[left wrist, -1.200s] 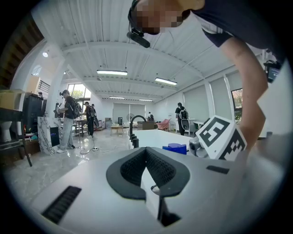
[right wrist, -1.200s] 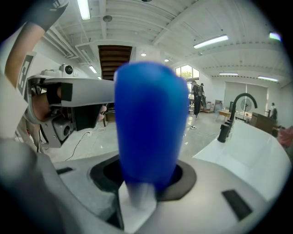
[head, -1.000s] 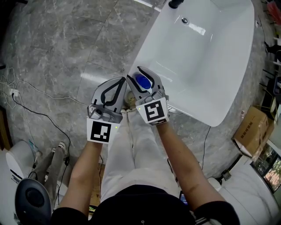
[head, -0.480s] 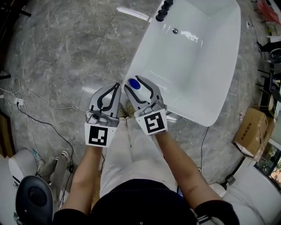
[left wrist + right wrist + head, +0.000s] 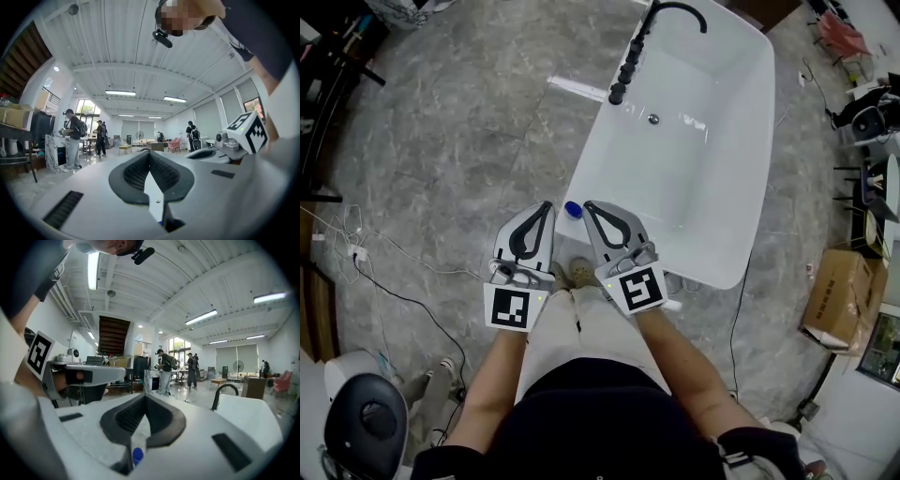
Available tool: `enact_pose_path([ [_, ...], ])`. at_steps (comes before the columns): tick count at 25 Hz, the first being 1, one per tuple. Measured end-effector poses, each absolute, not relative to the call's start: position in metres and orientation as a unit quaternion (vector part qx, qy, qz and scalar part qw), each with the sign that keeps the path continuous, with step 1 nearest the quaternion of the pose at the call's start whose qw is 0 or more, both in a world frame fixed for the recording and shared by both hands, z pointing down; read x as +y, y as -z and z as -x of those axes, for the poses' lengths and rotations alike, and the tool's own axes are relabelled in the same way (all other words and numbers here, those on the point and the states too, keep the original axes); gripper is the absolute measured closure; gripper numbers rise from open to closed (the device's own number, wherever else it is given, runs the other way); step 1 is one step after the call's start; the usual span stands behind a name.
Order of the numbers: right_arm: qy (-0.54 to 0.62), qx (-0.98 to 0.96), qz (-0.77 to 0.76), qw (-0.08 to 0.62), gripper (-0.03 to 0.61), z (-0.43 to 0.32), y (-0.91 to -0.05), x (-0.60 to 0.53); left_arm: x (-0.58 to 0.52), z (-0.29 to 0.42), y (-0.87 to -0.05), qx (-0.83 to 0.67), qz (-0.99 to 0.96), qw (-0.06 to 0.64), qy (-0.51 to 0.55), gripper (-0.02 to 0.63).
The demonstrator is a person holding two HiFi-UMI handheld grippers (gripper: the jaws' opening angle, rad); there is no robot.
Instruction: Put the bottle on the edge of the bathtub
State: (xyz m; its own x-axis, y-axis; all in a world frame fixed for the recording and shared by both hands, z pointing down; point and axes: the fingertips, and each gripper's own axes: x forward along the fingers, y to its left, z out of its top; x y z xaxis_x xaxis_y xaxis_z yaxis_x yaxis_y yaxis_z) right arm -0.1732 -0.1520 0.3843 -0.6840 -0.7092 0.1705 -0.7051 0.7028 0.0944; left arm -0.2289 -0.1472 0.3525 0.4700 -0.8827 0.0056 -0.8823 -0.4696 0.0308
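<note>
Bottle small, blue cap; likely light, smooth plastic, may tip; grab round middle; sits at bathtub rim; left hand-held gripper closed, empty; right hand-held gripper closed, empty

- Bottle: head view shows the blue cap; little of the body shows beside the right gripper.
- Right gripper view: only the cap shows, through the slot under the closed jaws.
- Tub: near corner covered by the right gripper.
- People: too small to tell their activity.
</note>
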Motion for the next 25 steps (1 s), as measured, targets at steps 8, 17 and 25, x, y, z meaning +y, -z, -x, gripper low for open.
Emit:
enact_pose_path([
  [8,0.028,-0.903,-0.424,0.058,0.577,0.136,-0.299,-0.148,-0.146,0.221,-0.254,-0.514,-0.855,-0.037,0.053,0.615],
  [17,0.091,-0.885,-0.456,0.03,0.577,0.098,-0.223,-0.133,-0.128,0.205,-0.187,-0.521,-0.846,-0.075,0.085,0.615],
  [25,0.112,-0.828,-0.55,0.016,0.577,0.021,-0.184,-0.119,-0.128,0.148,-0.149,-0.483,-0.863,-0.111,0.092,0.615],
])
